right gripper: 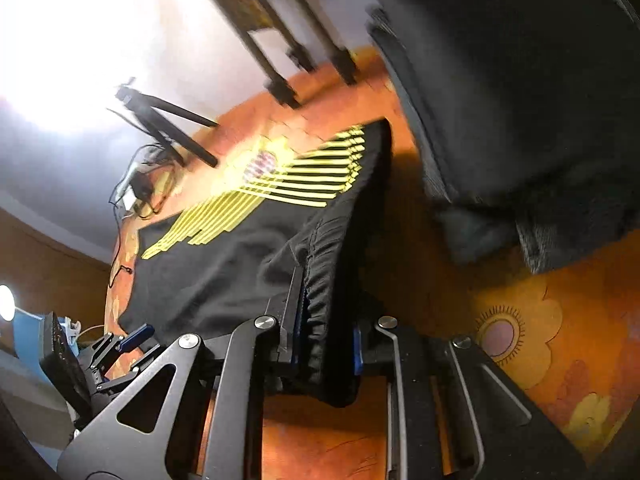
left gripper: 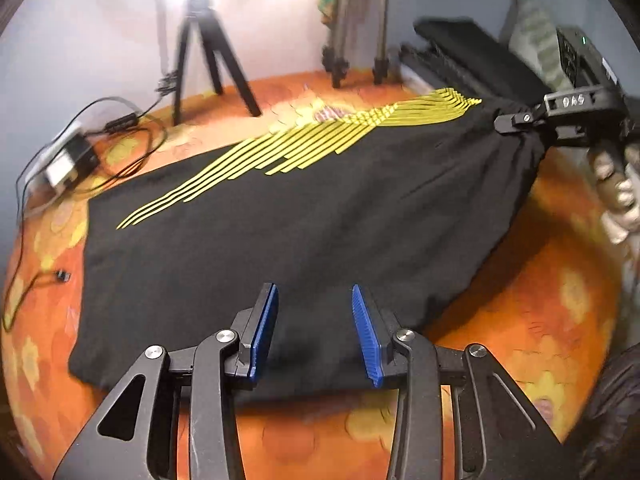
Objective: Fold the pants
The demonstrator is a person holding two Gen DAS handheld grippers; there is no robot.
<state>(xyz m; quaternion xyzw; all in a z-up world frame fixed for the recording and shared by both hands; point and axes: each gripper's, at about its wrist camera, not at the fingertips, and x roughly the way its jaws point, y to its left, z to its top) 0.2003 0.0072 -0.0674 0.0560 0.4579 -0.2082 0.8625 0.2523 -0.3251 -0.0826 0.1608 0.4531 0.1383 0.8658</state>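
Note:
Black pants (left gripper: 304, 236) with yellow stripes lie spread on an orange flowered bedspread (left gripper: 532, 320). My left gripper (left gripper: 314, 300) is open, its blue pads (left gripper: 264, 328) just above the near edge of the pants, holding nothing. My right gripper (left gripper: 508, 122) is shut on the gathered waistband at the far right and lifts it. In the right wrist view the right gripper (right gripper: 326, 320) pinches the bunched waistband (right gripper: 324, 280), and the pants (right gripper: 224, 256) stretch away to the left. The left gripper (right gripper: 132, 340) shows at lower left.
A small black tripod (left gripper: 208, 52) and a larger tripod (left gripper: 356, 32) stand at the far edge. A power adapter with cables (left gripper: 68, 160) lies at the left. A pile of dark clothes (right gripper: 520, 100) sits beyond the waistband at the right.

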